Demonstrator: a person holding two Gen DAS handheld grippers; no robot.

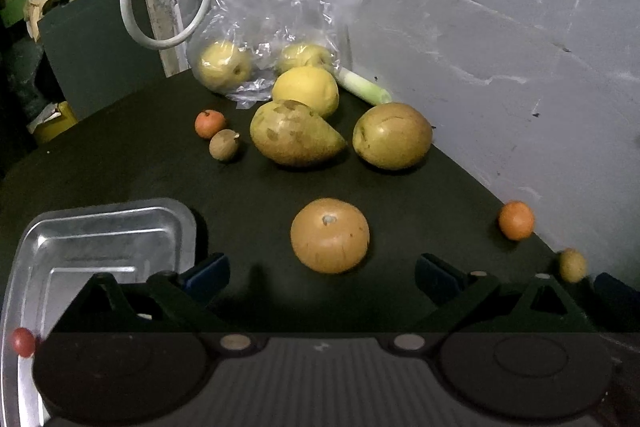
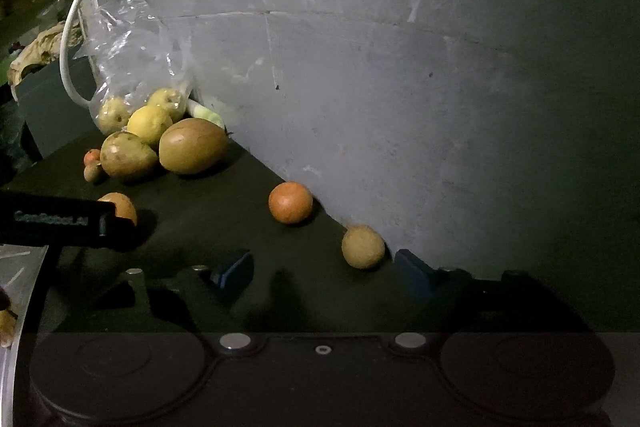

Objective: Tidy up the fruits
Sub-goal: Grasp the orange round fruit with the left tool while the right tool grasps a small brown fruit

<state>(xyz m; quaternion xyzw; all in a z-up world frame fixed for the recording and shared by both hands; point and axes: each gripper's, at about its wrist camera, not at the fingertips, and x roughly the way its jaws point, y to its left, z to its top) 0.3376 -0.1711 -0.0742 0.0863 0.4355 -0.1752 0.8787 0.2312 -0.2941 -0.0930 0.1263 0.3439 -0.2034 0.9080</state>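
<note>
Scattered fruit on a dark table (image 1: 140, 163) beside a grey wall. We are holding the left gripper (image 1: 322, 269) with its fingers spread wide and empty, aimed at the round tan fruit (image 1: 329, 235) lying just beyond the fingertips, mid-table. We are holding the right gripper (image 2: 324, 269) likewise parted and empty, near the wall on the right.

Handling, largest first: we are judging the two big oval fruits, the pear-shaped fruit (image 1: 294, 137) and the oval fruit (image 1: 392, 135) at the far centre, to be heavy, firm and smooth, so they are best taken across the widest middle. The yellow fruit (image 1: 306, 90) behind them and the round tan fruit are looking firm yet bruisable; a light squeeze across the equator is suiting them. The small orange fruit (image 2: 290, 202) and the small tan fruit (image 2: 362, 246), both against the wall, are looking light and apt to roll.

Containers: the clear plastic bag (image 1: 256, 11) at the far left is limp and slippery and is holding two yellow-green fruits (image 1: 226, 65). The metal tray (image 1: 100, 231) at the near left is showing one small red fruit (image 1: 23, 342) at its near edge; more may be hidden behind the gripper.
</note>
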